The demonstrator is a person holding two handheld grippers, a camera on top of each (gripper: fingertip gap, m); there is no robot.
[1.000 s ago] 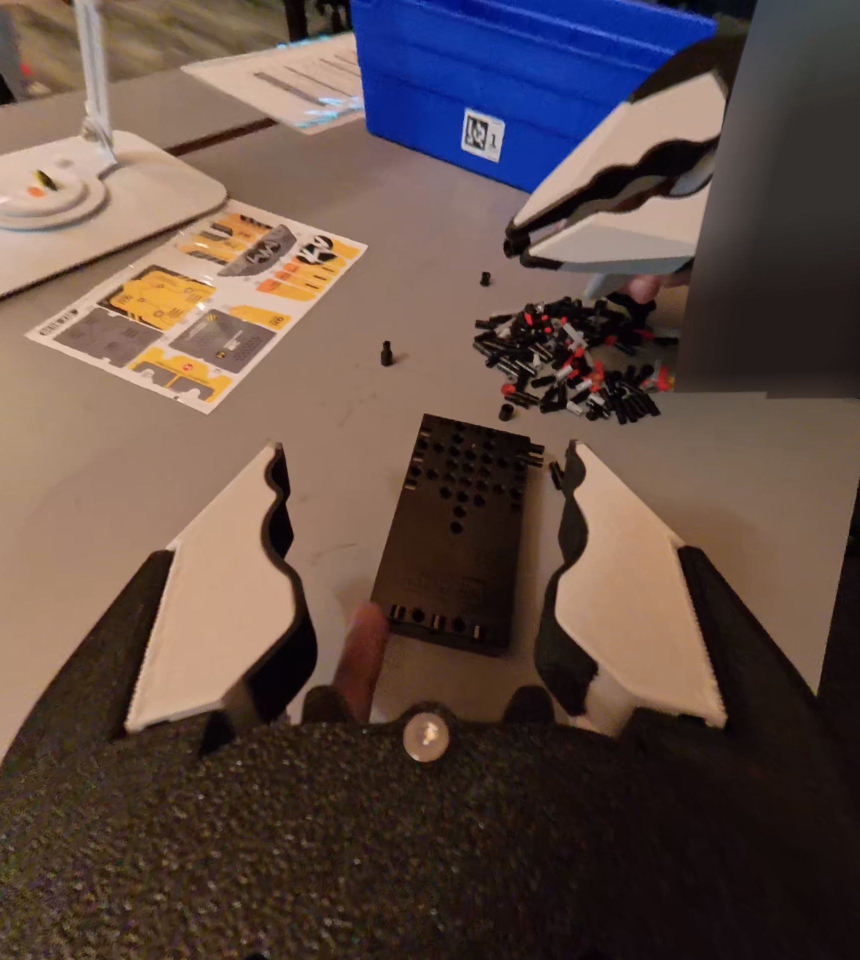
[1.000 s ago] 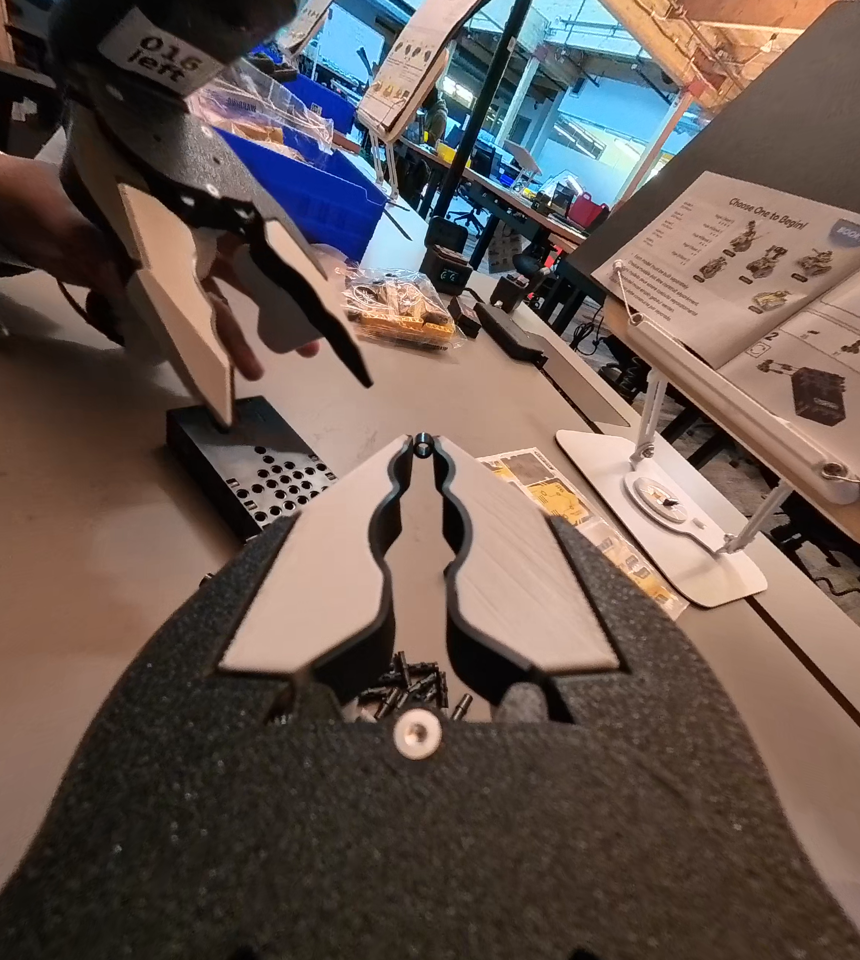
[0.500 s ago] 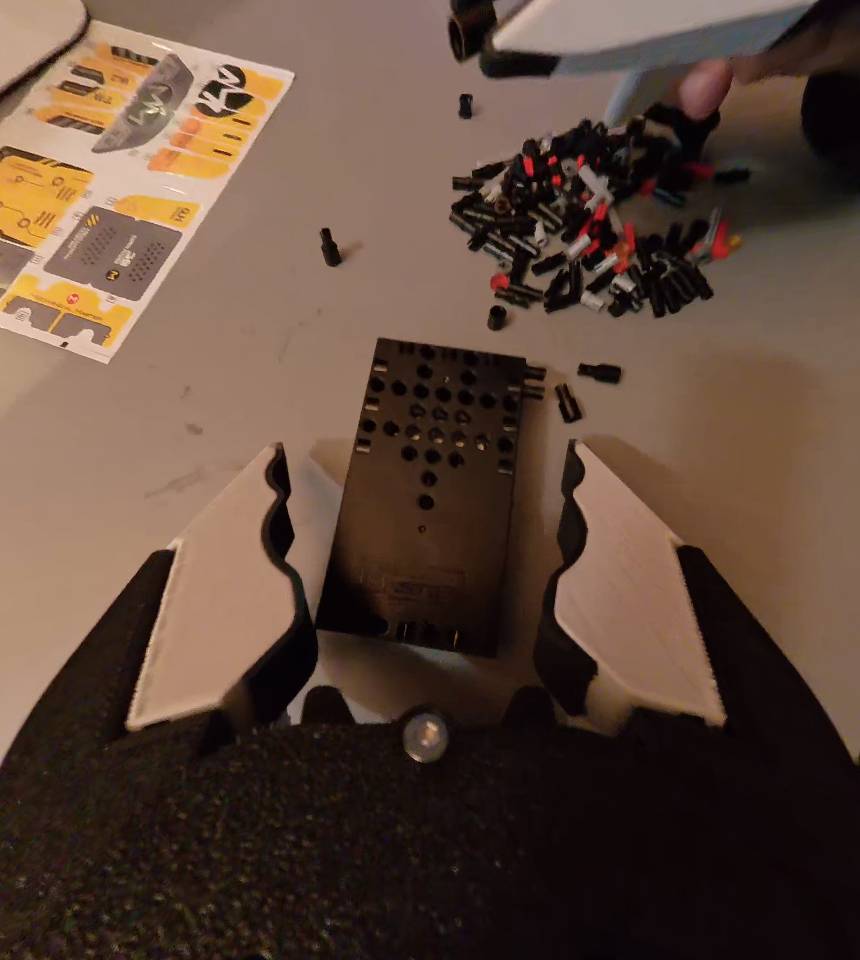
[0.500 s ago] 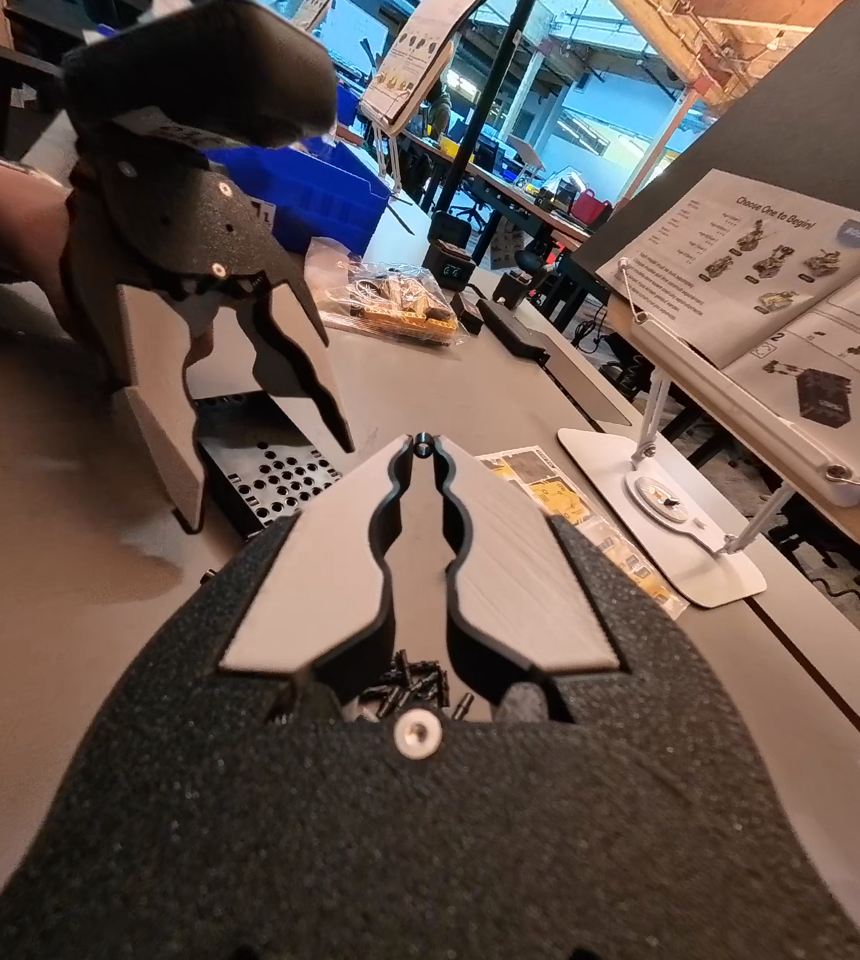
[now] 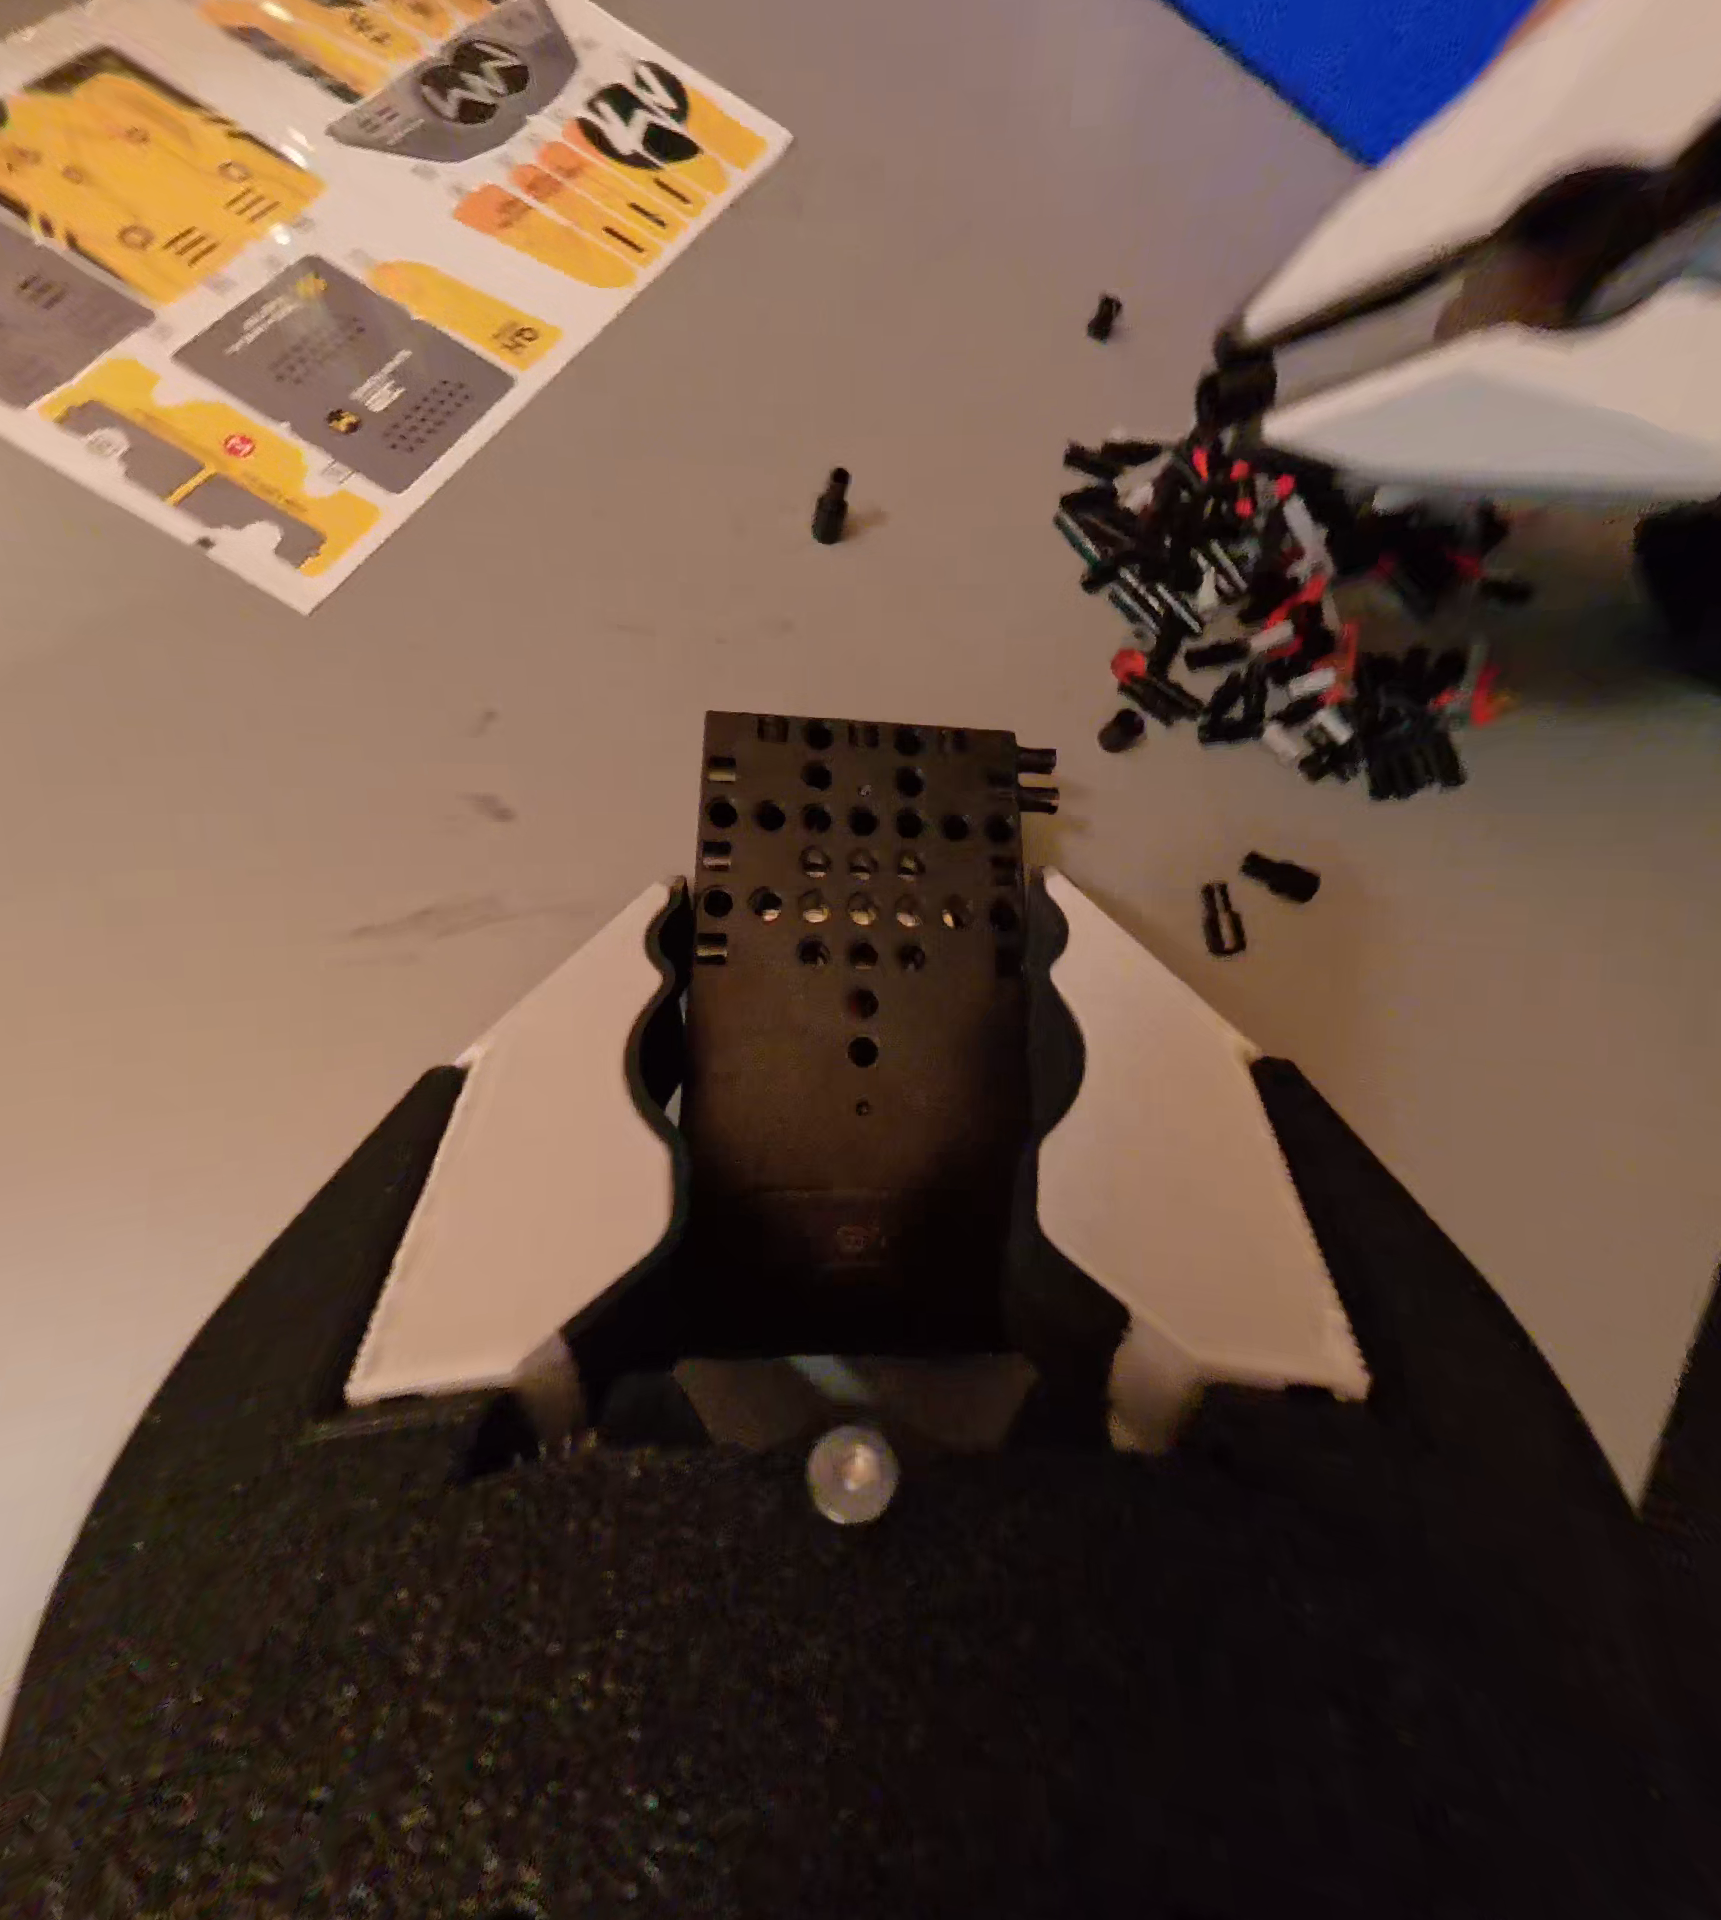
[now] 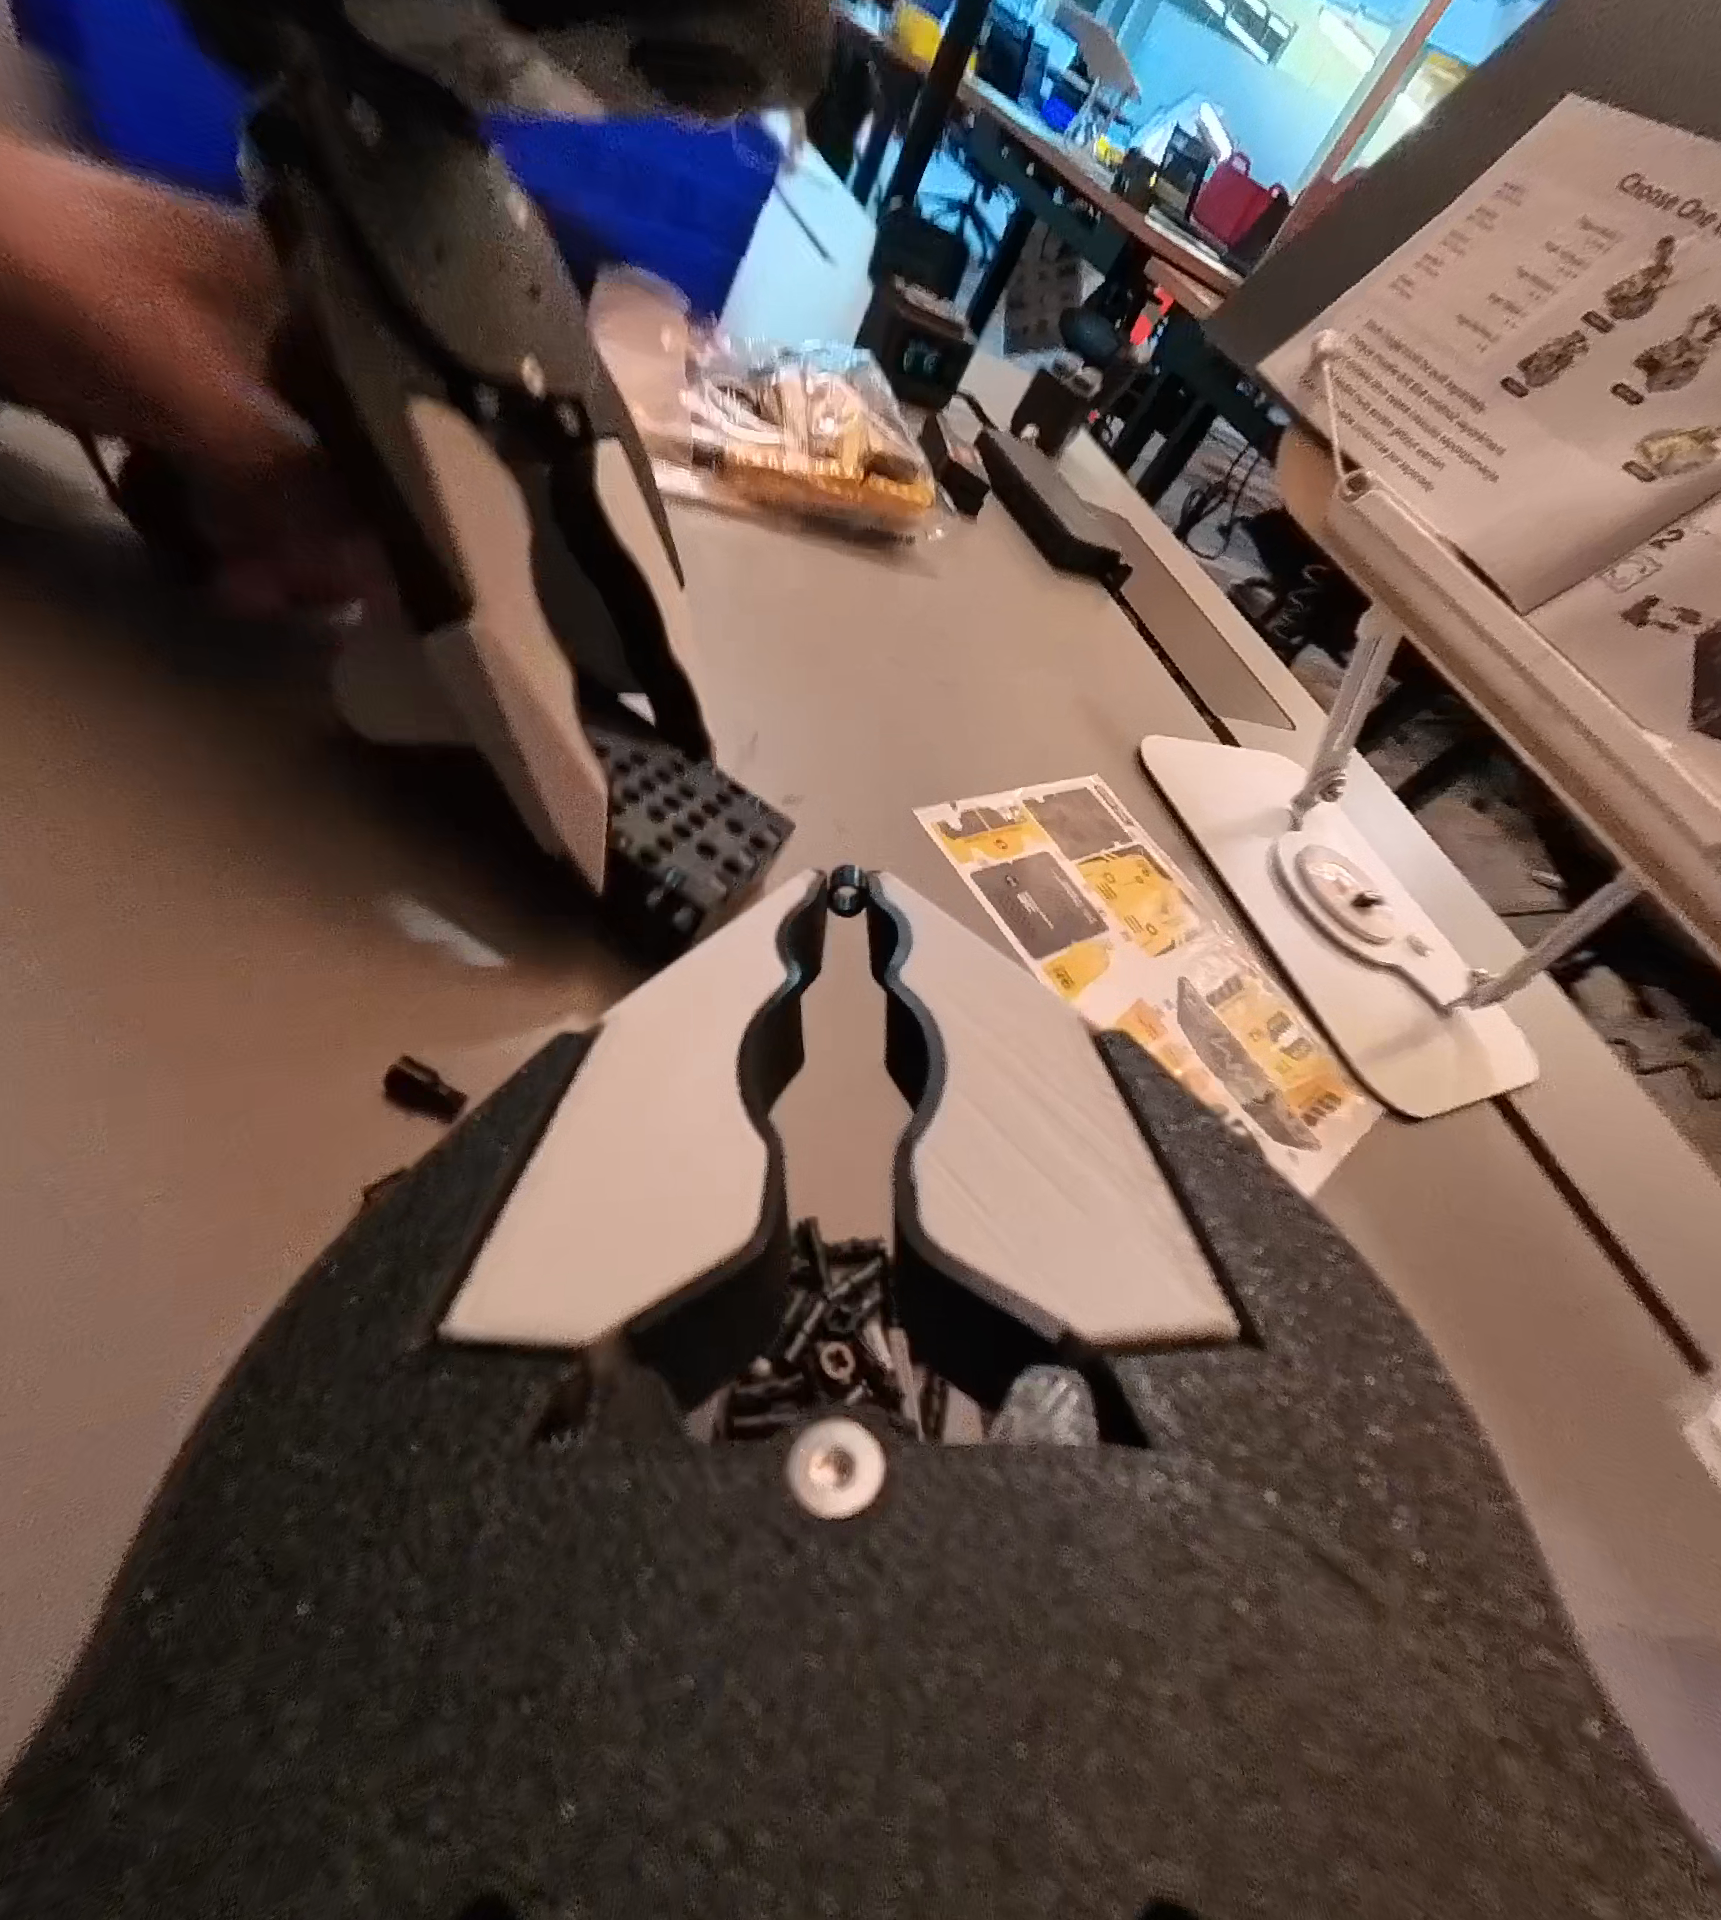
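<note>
My left gripper [image 5: 861, 899] is shut on a black block with holes [image 5: 856, 997], its fingers pressed on the block's two long sides on the grey table [image 5: 316, 831]. Two black pins [image 5: 1038, 777] stick out of the block's right side. My right gripper [image 6: 845, 888] is shut on a small black pin [image 6: 845, 894] at its fingertips. It hovers above a pile of black, red and grey pins [image 5: 1271, 613], to the right of the block. In the right wrist view the block [image 6: 690, 842] lies just ahead, held by the left gripper [image 6: 565, 769].
A yellow and grey sticker sheet [image 5: 243, 260] lies at the far left. Loose black pins [image 5: 830, 506] [image 5: 1251, 899] lie around the block. A white stand [image 6: 1344, 914] holding an open instruction booklet [image 6: 1614, 343], a bag of parts [image 6: 814, 436] and a blue bin [image 6: 617, 177] stand farther off. Left tips to right tips: about 9 cm.
My left gripper has moved forward over the black block and closed on its sides. My right gripper, still holding the pin, has moved closer to the block.
</note>
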